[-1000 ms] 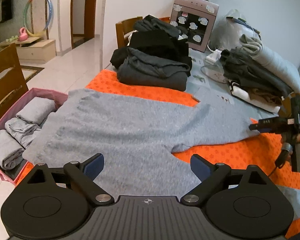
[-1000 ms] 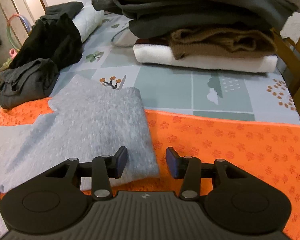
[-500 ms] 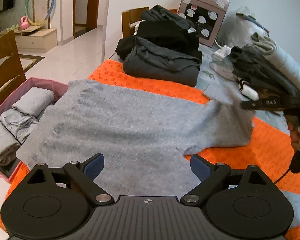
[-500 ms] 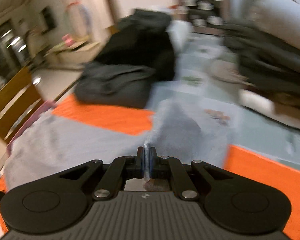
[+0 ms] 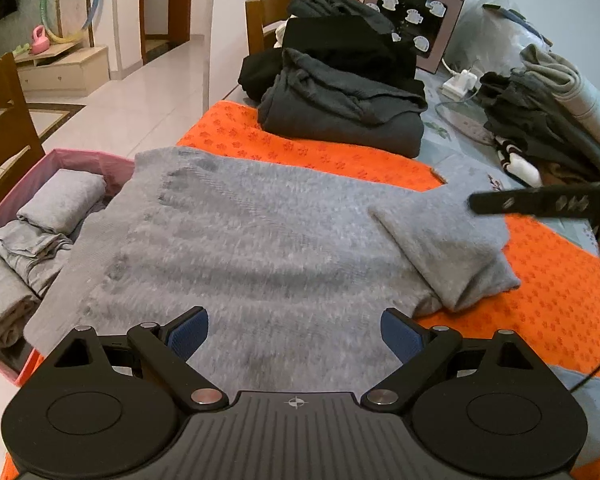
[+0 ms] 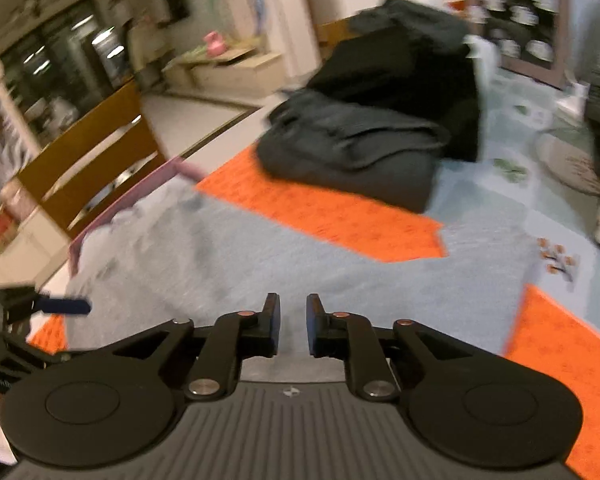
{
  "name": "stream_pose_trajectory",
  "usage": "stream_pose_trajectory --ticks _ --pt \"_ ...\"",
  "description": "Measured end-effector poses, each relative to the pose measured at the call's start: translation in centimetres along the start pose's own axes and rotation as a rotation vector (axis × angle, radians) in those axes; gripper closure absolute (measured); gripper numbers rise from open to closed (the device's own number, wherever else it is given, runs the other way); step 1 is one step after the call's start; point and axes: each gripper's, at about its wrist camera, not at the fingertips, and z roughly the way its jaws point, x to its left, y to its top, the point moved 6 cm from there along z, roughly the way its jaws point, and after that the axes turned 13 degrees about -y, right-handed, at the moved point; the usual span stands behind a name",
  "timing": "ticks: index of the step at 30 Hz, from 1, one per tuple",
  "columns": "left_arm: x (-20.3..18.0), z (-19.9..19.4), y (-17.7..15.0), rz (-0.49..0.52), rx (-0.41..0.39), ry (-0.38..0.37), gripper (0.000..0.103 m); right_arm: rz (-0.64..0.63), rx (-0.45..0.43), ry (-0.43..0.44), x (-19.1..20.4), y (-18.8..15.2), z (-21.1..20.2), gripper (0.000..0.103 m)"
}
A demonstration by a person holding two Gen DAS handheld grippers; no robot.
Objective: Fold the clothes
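Grey knit sweater [image 5: 240, 240] spread flat on orange mat, one sleeve [image 5: 440, 240] folded inward

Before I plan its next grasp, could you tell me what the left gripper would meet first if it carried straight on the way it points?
Most likely the grey sweater spread on the orange mat: the left gripper points down at it, jaws open, nothing between.

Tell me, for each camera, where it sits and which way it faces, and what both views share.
Left wrist: on the left gripper, jaws wide open, looking down over the grey sweater toward the dark pile; the right gripper enters at right.
Right wrist: on the right gripper, jaws opening with nothing between them, above the sweater; the left gripper shows at left.
Shared: sweater, orange mat, dark pile, pink box.
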Motion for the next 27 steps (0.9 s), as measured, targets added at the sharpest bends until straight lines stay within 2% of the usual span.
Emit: stream_pose_trajectory --ticks 2,4,8,11,15,16,18,20,22,27 --pt "0.1 0.6 0.2 0.003 0.007 -0.005 0.009 0.046 -0.011 -0.067 -2.5 0.4 0.2 0.077" --pt "0.2 1.2 0.4 0.007 0.013 -0.010 0.009 0.092 -0.008 -0.148 -5.2 0.5 0.8 0.072" --pt "0.2 2.0 0.8 0.012 0.022 -0.019 0.009 0.184 0.027 -0.277 -10.0 0.0 2.5 0.072" --pt "0.3 2.5 1.1 0.010 0.024 -0.028 0.009 0.220 0.060 -0.311 -11.9 -0.8 3.9 0.072" --pt "0.5 3.0 1.3 0.006 0.028 -0.035 0.009 0.270 0.104 -0.294 -12.4 -2.0 5.6 0.072" --pt "0.5 3.2 1.4 0.005 0.028 -0.036 0.009 0.288 0.107 -0.286 -12.4 -2.1 5.8 0.073" --pt "0.6 3.3 1.3 0.008 0.029 -0.035 0.009 0.318 0.093 -0.271 -12.2 -2.0 5.8 0.094" --pt "0.7 3.3 1.3 0.006 0.027 -0.031 0.009 0.290 0.056 -0.270 -11.1 -1.3 5.1 0.098" --pt "0.9 3.3 1.3 -0.001 0.023 -0.028 0.009 0.189 -0.001 -0.268 -9.0 -0.2 4.0 0.098" --pt "1.5 2.9 1.0 -0.018 0.009 -0.018 0.009 -0.094 -0.038 -0.160 -1.6 0.8 3.1 0.098"
